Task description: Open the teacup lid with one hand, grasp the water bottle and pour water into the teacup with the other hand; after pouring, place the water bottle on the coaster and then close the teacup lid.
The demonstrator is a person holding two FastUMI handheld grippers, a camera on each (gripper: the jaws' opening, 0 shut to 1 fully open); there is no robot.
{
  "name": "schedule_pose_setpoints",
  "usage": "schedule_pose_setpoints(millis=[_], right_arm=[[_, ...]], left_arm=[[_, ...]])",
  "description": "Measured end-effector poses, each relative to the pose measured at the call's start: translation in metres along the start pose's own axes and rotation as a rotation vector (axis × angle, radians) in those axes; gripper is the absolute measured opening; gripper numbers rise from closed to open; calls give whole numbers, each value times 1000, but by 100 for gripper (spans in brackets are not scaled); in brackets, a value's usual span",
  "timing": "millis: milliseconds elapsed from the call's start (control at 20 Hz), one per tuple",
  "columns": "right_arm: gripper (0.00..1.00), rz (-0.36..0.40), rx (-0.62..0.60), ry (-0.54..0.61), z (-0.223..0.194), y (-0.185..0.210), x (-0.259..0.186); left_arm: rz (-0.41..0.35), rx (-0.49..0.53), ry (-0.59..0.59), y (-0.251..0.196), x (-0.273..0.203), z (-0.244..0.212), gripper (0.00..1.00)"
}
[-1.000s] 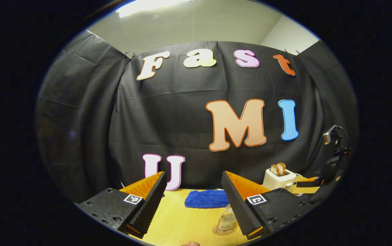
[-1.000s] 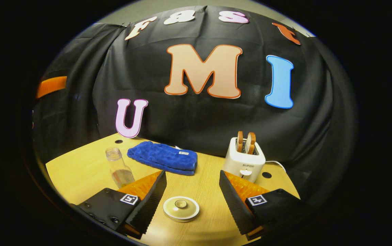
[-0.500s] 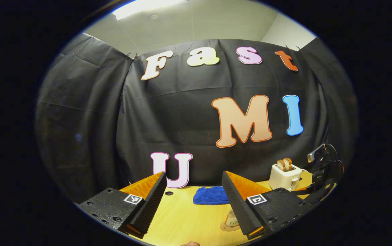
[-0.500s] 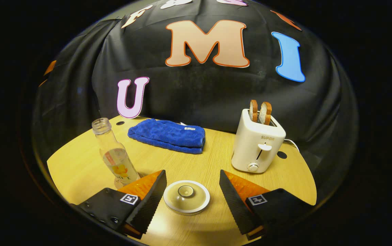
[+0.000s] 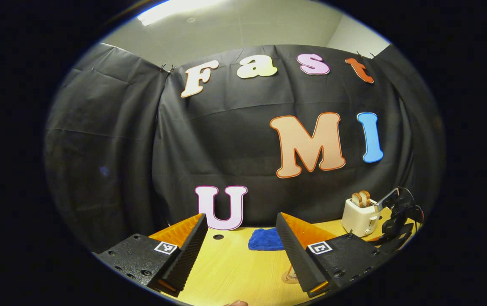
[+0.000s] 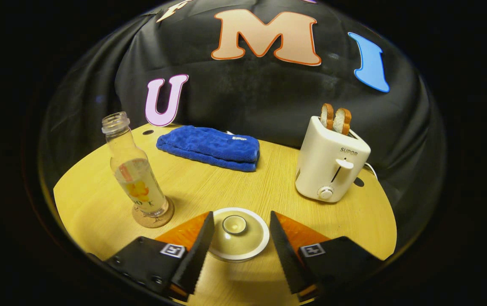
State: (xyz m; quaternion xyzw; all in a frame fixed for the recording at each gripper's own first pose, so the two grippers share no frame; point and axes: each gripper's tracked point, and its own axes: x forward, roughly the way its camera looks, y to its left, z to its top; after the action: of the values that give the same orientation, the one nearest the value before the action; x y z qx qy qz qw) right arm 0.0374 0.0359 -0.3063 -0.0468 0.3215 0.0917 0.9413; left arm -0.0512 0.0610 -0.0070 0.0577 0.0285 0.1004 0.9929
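Here my right gripper point(image 6: 240, 231) hangs low over the near edge of the tabletop point(image 6: 268, 170), jaws parted and gripping nothing, with the teacup lid point(image 6: 238, 233) between my fingers; whether either finger touches its rim I cannot tell. The lid sits closed on the cup, knob up. Toward the left edge the water bottle point(image 6: 135, 170) stands upright and uncapped on its round coaster point(image 6: 153, 216). A folded blue towel point(image 6: 210, 147) lies along the far edge, and a white toaster point(image 6: 330, 167) holding two slices stands near the right edge. My left gripper point(image 5: 241, 242) is held higher, jaws wide apart and empty.
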Motion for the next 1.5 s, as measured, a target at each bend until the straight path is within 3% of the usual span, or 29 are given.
schedule_pose_setpoints(millis=[150,350,450,550,700,1000,1500], right_arm=[[63,9,1,3,-2,3,0],[65,5,-19,-15,-1,6,1],[37,5,-38,-13,-3,8,0],[38,-3,-59,-18,-2,10,-4],[29,6,-41,-13,-3,12,-2],[31,13,43,-40,16,7,-15],[30,-66,85,-96,49,-31,-68]], left_arm=[[-1,1,3,-1,0,-1,95],[-3,0,8,-3,3,-3,95],[-4,1,8,-4,2,-3,95],[-6,0,5,-5,3,-2,95],[-9,-3,11,-5,3,-7,94],[-40,-42,26,-14,7,-28,94],[-192,-76,53,-63,15,-94,95]])
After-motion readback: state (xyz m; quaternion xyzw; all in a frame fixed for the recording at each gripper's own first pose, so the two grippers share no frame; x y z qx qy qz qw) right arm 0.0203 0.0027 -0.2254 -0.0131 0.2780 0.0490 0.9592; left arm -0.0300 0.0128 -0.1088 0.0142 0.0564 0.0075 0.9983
